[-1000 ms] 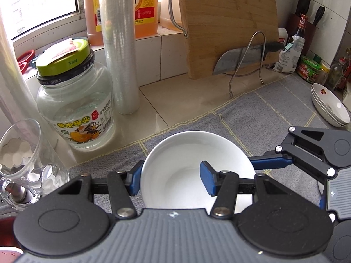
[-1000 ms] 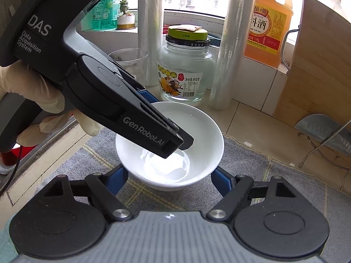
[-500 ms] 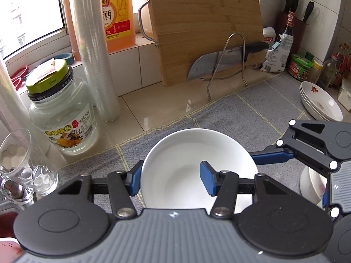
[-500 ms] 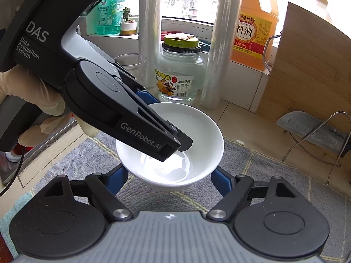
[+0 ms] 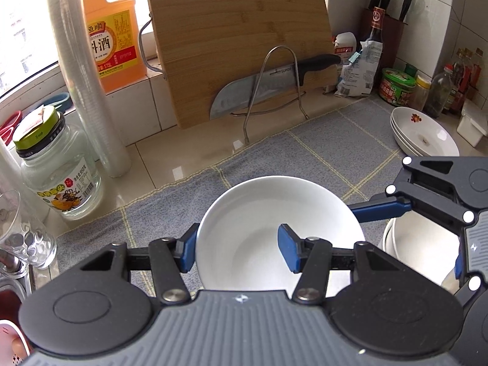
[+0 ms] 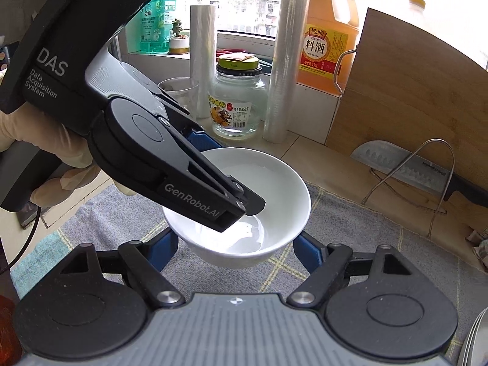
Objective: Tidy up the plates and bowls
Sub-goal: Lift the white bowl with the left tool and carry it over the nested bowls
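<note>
The left gripper [image 5: 236, 251] is clamped on the near-left wall of a white bowl [image 5: 274, 213], one blue pad outside the rim and one inside. The right gripper [image 6: 235, 251] brackets the same bowl from the other side, its blue pads against the outer wall near the base, so it appears to be clamped on the bowl too, though the contact itself is partly hidden. A gloved hand [image 6: 36, 140] holds the left gripper's handle.

Compared with a second ago, the bowl sits the same way between both grippers, but the background has slid: the glass jar [image 5: 58, 177] and plastic-wrap roll [image 5: 88, 85] have drifted leftwards, and a stack of white bowls [image 5: 421, 244] has come into the left wrist view just beside the carried bowl. The bowl is clear of the grey mat [image 5: 320, 152] on the counter [image 5: 189, 152] and is being carried towards that stack, so a nesting placement is probably next.

The bowl is round, with no long axis; its mouth faces up, tilted slightly, the rim roughly level.

Farther off, stacked plates [image 5: 424, 134] rest on the mat, and a cleaver [image 5: 262, 88] in a wire stand leans by the cutting board [image 5: 238, 36].
</note>
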`<control>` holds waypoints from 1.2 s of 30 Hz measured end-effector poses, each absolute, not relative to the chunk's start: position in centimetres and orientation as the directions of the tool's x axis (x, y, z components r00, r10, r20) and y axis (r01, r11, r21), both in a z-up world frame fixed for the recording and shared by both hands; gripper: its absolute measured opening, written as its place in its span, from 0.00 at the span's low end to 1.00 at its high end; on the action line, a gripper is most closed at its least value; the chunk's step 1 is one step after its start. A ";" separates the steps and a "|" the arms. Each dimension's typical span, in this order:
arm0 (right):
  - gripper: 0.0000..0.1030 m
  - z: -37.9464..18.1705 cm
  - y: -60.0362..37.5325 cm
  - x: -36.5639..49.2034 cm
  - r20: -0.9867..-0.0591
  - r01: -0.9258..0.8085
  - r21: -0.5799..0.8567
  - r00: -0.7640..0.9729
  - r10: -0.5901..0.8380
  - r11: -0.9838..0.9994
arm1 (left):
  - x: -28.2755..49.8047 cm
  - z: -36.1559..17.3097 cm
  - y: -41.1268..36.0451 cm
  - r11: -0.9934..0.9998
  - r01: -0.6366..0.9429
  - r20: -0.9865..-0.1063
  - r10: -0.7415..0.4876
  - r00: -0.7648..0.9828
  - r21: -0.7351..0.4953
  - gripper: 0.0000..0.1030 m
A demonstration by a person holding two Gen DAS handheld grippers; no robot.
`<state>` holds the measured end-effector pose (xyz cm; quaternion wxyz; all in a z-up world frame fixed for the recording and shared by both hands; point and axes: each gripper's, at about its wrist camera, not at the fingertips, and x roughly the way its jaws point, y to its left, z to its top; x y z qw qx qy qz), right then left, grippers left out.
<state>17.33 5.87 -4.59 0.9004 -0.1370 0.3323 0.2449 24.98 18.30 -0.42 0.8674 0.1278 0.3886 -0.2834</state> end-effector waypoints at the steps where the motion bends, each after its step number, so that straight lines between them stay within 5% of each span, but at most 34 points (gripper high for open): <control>1: 0.83 -4.6 5.6 17.2 -0.667 -0.531 -0.083 0.659 0.349 0.844 | 24.7 -0.4 18.0 0.805 0.593 -0.746 -0.394 0.537 0.002 0.52; 36: 0.83 -2.6 -3.7 9.6 -0.655 -0.474 -0.078 0.688 0.313 0.877 | 18.1 1.2 8.3 0.738 0.675 -0.722 -0.457 0.520 0.019 0.52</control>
